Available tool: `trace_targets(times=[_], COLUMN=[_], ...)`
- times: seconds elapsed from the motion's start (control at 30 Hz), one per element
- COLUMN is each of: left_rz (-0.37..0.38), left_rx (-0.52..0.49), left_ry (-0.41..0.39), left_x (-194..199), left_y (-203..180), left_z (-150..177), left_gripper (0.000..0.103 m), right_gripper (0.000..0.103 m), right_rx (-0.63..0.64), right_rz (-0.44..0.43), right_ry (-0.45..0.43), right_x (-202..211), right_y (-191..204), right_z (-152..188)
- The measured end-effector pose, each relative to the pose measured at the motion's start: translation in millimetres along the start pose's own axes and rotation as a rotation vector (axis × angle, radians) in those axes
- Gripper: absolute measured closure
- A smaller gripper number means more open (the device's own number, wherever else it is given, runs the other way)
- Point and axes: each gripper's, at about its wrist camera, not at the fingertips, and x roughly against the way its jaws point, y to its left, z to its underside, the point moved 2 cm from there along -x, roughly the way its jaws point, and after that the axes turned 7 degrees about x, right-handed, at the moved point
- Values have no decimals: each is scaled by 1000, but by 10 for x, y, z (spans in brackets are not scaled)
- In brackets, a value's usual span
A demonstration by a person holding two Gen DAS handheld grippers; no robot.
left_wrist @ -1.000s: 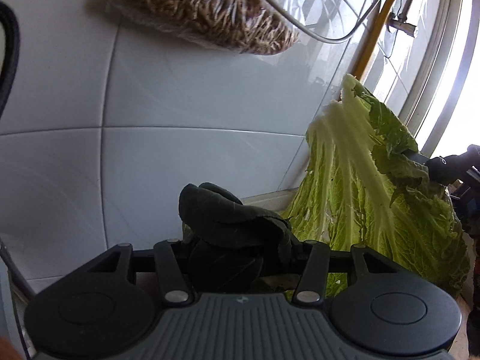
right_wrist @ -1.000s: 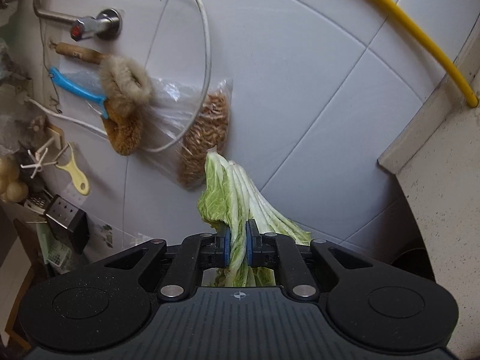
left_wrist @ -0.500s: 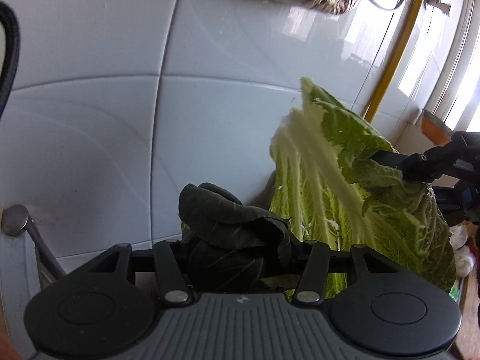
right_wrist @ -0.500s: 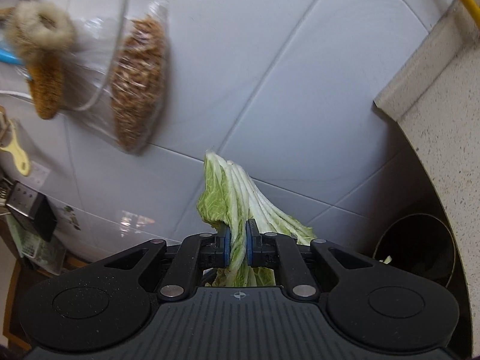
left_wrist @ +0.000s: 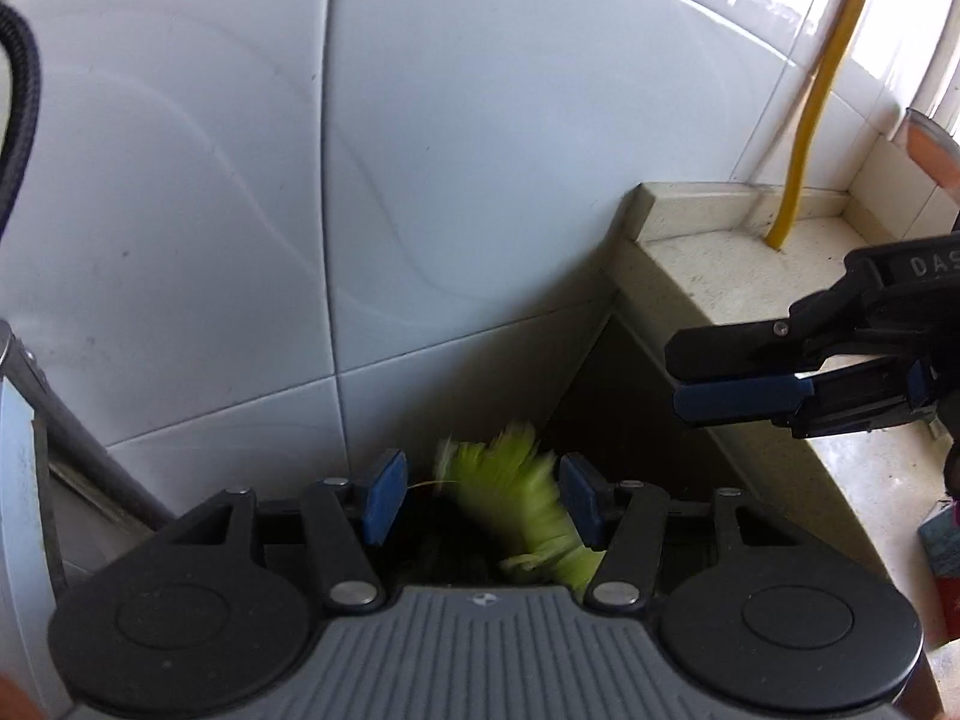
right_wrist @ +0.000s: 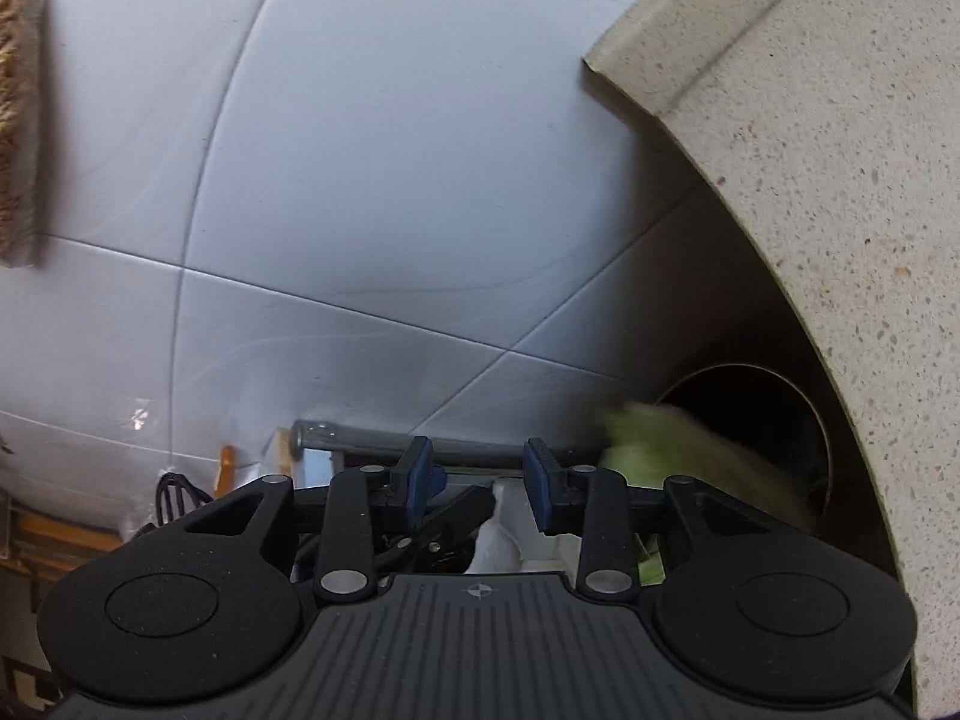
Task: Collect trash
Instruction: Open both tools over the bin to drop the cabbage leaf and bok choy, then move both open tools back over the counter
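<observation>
My left gripper (left_wrist: 480, 495) is open, and a pale green cabbage leaf (left_wrist: 516, 492), blurred by motion, drops free between its blue pads (left_wrist: 384, 498). In the right wrist view the same cabbage leaf (right_wrist: 690, 456) falls at the mouth of a dark round bin (right_wrist: 822, 438) under the counter. My right gripper (right_wrist: 480, 483) is open with nothing in it. It also shows side-on as the right gripper (left_wrist: 675, 381) above the counter edge. The dark green leaf is out of sight.
A speckled stone counter (right_wrist: 840, 180) overhangs the bin and forms a ledge (left_wrist: 750, 276) on the right. White wall tiles (left_wrist: 420, 180) fill the background. A yellow pipe (left_wrist: 822, 90) rises from the ledge. A metal bar (left_wrist: 78, 444) runs at lower left.
Both grippers tilted down toward the bin and opened. The right let go of the cabbage leaf, now falling. The left let go of the dark leaf, now out of view.
</observation>
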Motion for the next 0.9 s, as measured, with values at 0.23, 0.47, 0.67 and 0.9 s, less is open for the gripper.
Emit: trace_targets(times=[0.23,0.47,0.67,0.9], left_rz=[5,96,208,317], left_rx=[12,-74,-226,-418], left_ry=[-10,-50,-50,-21], left_x=[126,250,319,390], left_y=[-36,-394,-964,-1732], left_z=[-48,-127,-176,-79], left_gripper=[50,45,44,40], right_gripper=[50,49,46,41], right_rx=[-11,-4,16,-30], right_rz=[-1,13,94,286], right_ry=[-43,-162,-351,-602], right_x=[196,856,1607,2531], right_y=[31,85,78,-161], right_z=[28,232,604,1154])
